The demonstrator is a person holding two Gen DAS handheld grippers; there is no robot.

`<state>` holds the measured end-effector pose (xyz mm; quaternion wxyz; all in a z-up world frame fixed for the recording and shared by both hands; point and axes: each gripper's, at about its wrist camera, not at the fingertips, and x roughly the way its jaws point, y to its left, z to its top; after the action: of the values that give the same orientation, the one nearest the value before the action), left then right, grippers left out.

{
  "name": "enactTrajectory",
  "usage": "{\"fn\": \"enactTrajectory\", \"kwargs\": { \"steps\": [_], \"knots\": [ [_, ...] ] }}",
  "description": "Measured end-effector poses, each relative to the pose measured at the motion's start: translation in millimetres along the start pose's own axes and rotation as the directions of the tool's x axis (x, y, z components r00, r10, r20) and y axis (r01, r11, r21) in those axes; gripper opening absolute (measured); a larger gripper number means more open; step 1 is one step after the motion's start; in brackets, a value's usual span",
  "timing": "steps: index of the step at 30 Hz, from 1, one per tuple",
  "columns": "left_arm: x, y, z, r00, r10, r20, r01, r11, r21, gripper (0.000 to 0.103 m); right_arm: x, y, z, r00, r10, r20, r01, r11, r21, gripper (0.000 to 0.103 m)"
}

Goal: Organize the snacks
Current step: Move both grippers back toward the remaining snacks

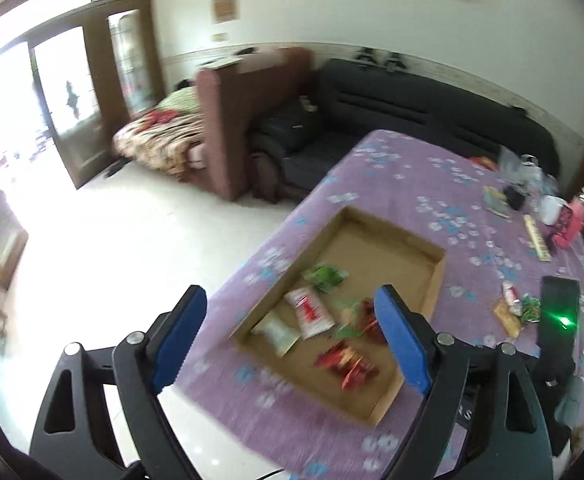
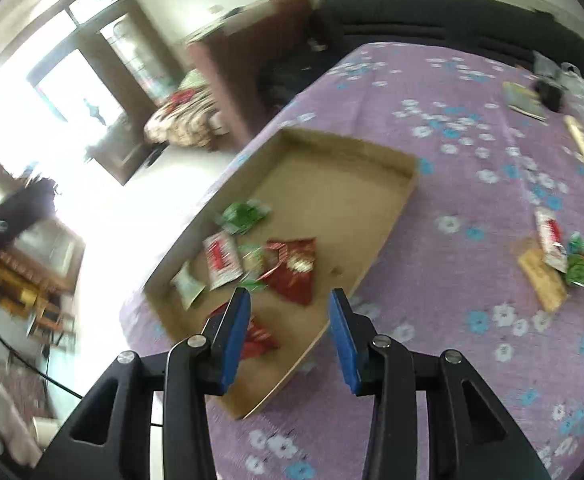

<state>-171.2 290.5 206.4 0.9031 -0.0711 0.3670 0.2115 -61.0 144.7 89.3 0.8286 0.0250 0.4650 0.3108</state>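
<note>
Both fingers [image 1: 292, 336] [image 2: 288, 336] spread, empty | box [image 2: 408, 184] below | loose snacks [image 2: 564, 260] aside on cloth [image 2: 452, 320]

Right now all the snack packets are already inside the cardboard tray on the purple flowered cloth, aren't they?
Not all. Several packets lie in the cardboard tray on the purple flowered cloth, but a small pile of packets still sits on the cloth outside it. The right wrist view shows this best.

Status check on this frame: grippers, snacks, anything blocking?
Left hand-held gripper open, empty. Right hand-held gripper open, empty. Several snack packets in cardboard tray; small pile left on tablecloth. Nothing blocking.
</note>
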Motion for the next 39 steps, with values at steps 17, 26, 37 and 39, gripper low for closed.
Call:
{"fn": "enactTrajectory", "kwargs": {
  "steps": [17,26,37,39],
  "knots": [
    [-30,18,-19,0.993,-0.118,-0.031,0.107,0.964,-0.244,0.086,14,24,-35,0.984,0.144,-0.106,-0.156,0.981,-0.118,0.04],
    [2,-35,-12,0.977,-0.204,-0.063,0.193,0.97,-0.146,0.086,-25,-62,-32,0.999,0.051,0.019,-0.051,0.998,0.022,0.04],
    [59,-129,-26,0.903,-0.395,-0.171,0.403,0.915,0.014,0.086,-90,-192,-38,0.978,-0.193,0.077,0.173,0.963,0.208,0.04],
    [62,-141,-26,0.891,-0.416,-0.185,0.428,0.903,0.031,0.086,-95,-207,-29,0.979,-0.186,0.081,0.161,0.957,0.241,0.04]
  ]
}}
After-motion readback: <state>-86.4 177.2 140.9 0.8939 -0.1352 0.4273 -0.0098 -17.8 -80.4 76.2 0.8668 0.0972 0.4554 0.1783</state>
